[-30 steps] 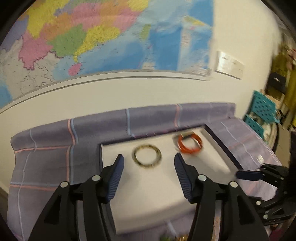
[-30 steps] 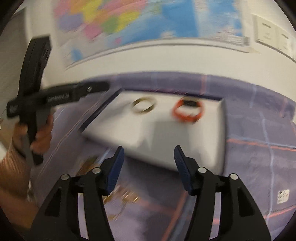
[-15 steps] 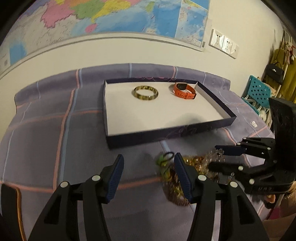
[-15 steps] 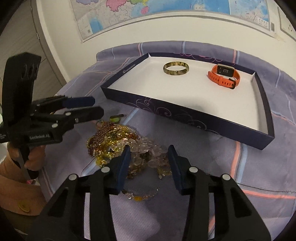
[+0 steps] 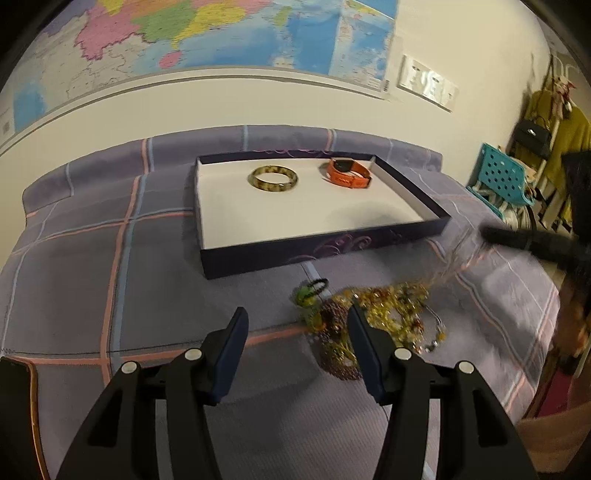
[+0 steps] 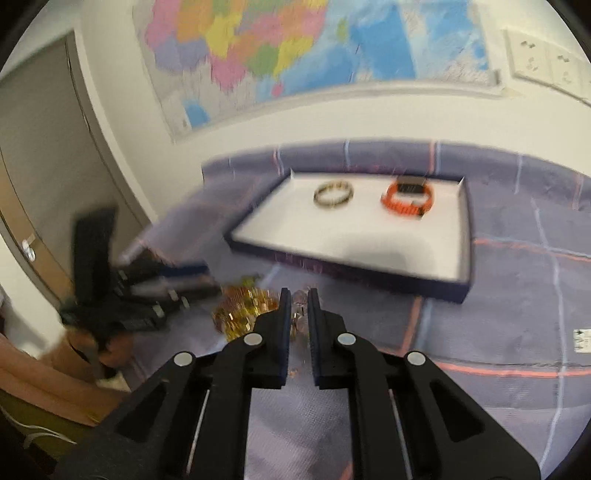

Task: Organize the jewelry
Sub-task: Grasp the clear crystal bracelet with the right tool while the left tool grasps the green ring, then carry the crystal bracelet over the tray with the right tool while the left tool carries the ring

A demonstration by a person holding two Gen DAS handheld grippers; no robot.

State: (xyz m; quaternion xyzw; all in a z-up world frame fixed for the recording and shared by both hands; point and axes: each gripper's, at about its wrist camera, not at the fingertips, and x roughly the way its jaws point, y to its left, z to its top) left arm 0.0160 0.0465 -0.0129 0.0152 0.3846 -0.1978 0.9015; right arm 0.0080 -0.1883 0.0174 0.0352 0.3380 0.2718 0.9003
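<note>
Between the nearly closed fingers of the right gripper [image 6: 297, 295] sits a strand of pale beads [image 6: 298, 315], pinched in the narrow gap and lifted off the heap; from the left wrist view the same strand shows as a thin blurred line [image 5: 456, 264] rising toward 2 o'clock to the dark, smeared right gripper [image 5: 517, 236]. At 10 o'clock from the right fingertips lies the tangle of gold and amber jewelry [image 6: 243, 308] on the purple plaid cloth [image 6: 517, 295]. Beyond it, at 9 o'clock, the left gripper [image 6: 199, 277] appears blurred, held by a hand [image 6: 110, 343].

The left gripper [image 5: 297, 319] hangs with its jaws spread wide and nothing between them, above the cloth [image 5: 74, 258]. Just past its right finger, at 1 o'clock, spreads the jewelry pile [image 5: 373, 310], with a green piece and a small black loop [image 5: 312, 290] at its near-left edge.

Farther out at 12 o'clock rests the shallow dark-walled tray [image 5: 321, 247] with a white floor. Inside, toward its far side, lie a mottled yellow-brown bangle [image 5: 274, 178] and, at 3 o'clock from it and well apart, an orange smartwatch [image 5: 349, 172]. The right wrist view shows the same tray [image 6: 369, 273], bangle [image 6: 333, 195] and watch [image 6: 407, 198].

Behind the table hangs a coloured wall map [image 5: 221, 33], with white wall sockets [image 5: 428, 83] at its 4 o'clock. A turquoise perforated stool [image 5: 502, 179] stands at 3 o'clock.
</note>
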